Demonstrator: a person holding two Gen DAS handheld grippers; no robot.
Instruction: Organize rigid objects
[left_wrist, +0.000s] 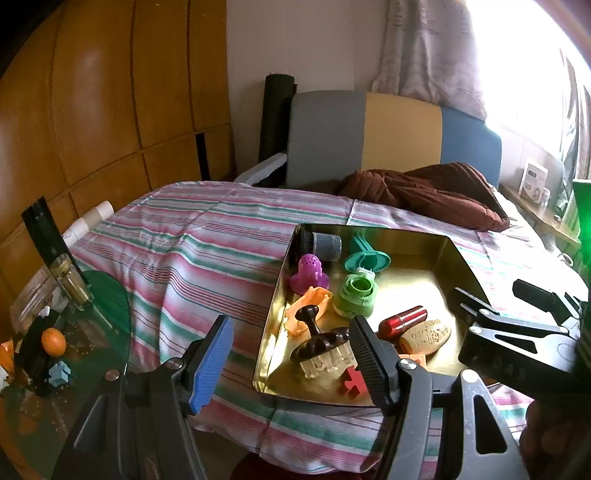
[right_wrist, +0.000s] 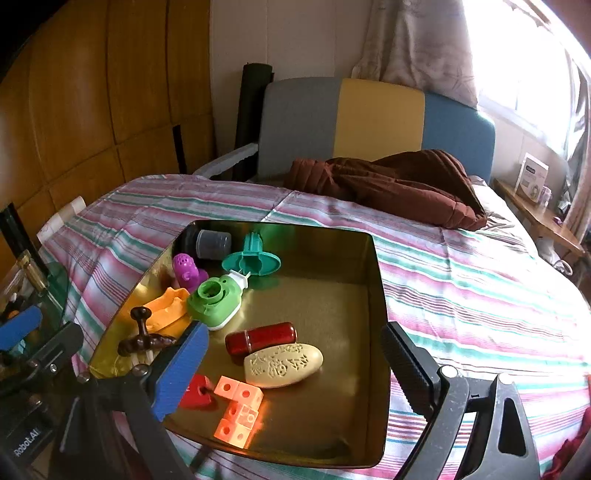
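Note:
A gold tray (right_wrist: 332, 295) lies on the striped bed. It holds a dark brown knobbed brush (left_wrist: 321, 343), a red cylinder (right_wrist: 262, 338), a tan carved oval (right_wrist: 284, 365), a red piece (right_wrist: 199, 391), pink-orange cubes (right_wrist: 238, 410), a green round toy (right_wrist: 214, 302), a purple toy (right_wrist: 186, 271), a teal spool (right_wrist: 251, 262), an orange piece (right_wrist: 166, 314) and a grey cap (right_wrist: 214, 242). My left gripper (left_wrist: 291, 365) is open at the tray's near left corner, just short of the brush. My right gripper (right_wrist: 295, 369) is open above the tray's near part, holding nothing.
A glass side table (left_wrist: 107, 295) stands left of the bed with a bottle (left_wrist: 70, 280), an orange fruit (left_wrist: 53, 341) and a blue toy piece (left_wrist: 59, 373). A brown blanket (right_wrist: 388, 184) lies near the headboard. Wooden cupboards fill the left wall.

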